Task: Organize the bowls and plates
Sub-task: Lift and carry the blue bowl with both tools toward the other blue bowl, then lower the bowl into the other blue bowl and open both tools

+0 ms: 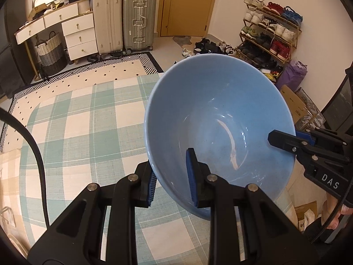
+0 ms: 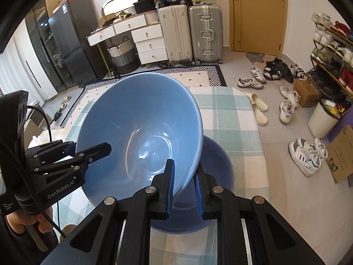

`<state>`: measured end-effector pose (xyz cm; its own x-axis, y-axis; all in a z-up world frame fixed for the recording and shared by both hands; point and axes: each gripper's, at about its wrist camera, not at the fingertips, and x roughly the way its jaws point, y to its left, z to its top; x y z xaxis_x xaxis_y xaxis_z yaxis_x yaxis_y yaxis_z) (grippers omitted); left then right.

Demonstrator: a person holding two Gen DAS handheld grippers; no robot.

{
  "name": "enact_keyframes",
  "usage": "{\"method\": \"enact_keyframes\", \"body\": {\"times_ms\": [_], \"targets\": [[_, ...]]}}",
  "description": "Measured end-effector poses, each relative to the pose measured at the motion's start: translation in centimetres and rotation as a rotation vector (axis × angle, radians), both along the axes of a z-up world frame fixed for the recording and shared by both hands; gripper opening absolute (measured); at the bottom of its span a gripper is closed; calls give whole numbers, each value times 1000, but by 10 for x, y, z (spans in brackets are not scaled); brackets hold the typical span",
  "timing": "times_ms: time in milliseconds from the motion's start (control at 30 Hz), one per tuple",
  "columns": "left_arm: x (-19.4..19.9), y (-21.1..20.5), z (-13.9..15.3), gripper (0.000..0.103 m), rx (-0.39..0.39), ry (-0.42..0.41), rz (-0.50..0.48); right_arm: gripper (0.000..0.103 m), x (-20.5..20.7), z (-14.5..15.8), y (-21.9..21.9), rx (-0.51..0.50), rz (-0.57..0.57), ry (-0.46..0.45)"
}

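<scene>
Both grippers clamped on the light blue bowl [image 1: 218, 119] rim: left gripper [image 1: 172, 181] lower centre, right gripper [image 2: 184, 190] lower centre. Bowl tilted above darker blue bowl [image 2: 218, 176] on checked table [image 1: 88, 121].

Was a home, prob. an entry/living rm: shoe rack [image 1: 271, 31] packed w/ sneakers, suitcases [image 2: 192, 33] by a wooden door [image 2: 258, 15], white drawer unit [image 1: 77, 35], checked tablecloth [image 1: 88, 119].

Warm, even indoor light; sharp focus; glare streaks inside bowl [image 1: 218, 123]; strong fisheye bending, dark corners.
</scene>
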<state>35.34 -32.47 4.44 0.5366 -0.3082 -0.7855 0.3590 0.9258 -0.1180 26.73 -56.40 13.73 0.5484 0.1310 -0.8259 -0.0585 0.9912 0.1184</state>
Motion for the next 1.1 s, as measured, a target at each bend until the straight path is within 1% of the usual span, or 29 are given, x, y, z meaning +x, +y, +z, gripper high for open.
{"method": "enact_keyframes", "body": {"times_ms": [200,433,533,667,767,900,1000,1100], "targets": [[-1,-17,-8,21,19,12,-27,17,-6,-7,-11,-6,-25,12],[-1,-31,-26,21,51,41,-54,17,-8,-19,-17,-6,-43,39],[3,-33,-35,21,70,50,-68,17,-9,-25,-21,-3,-46,49],[4,-36,-41,18,85,60,-79,17,-9,-31,-25,7,-51,62],[5,-36,-45,18,94,67,-82,17,-9,-35,-23,-2,-53,74],[4,-41,-56,18,129,72,-98,17,-9,-45,-26,-8,-59,92],[1,-44,-59,19,164,54,-101,17,-9,-49,-30,-12,-70,101],[3,-44,-61,19,162,61,-100,17,-13,-49,-34,-26,-85,98]]}}
